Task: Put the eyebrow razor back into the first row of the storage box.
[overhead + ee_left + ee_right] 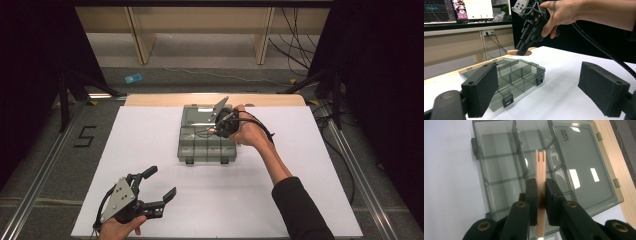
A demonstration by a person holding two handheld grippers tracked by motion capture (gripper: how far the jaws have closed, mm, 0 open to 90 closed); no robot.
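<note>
Two grippers are at work: at the left, the left gripper [155, 184] rests on the white bench [150, 135] with jaws spread wide, grasping nothing. To its right, the right gripper [541, 185] is clenched on a small wooden fork [540, 173], poised above the open compartment box [192, 147]. Placing seems underway; next, lower the fork into a compartment and release.

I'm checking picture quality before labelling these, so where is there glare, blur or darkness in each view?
High view: black at both sides, with an evenly lit white table. Left gripper view: its own left gripper pads loom soft and large, and the monitors at top left glow brightly. Right gripper view: window-shaped glare patches on the clear box lid; the wooden fork is slightly soft in the right gripper.
</note>
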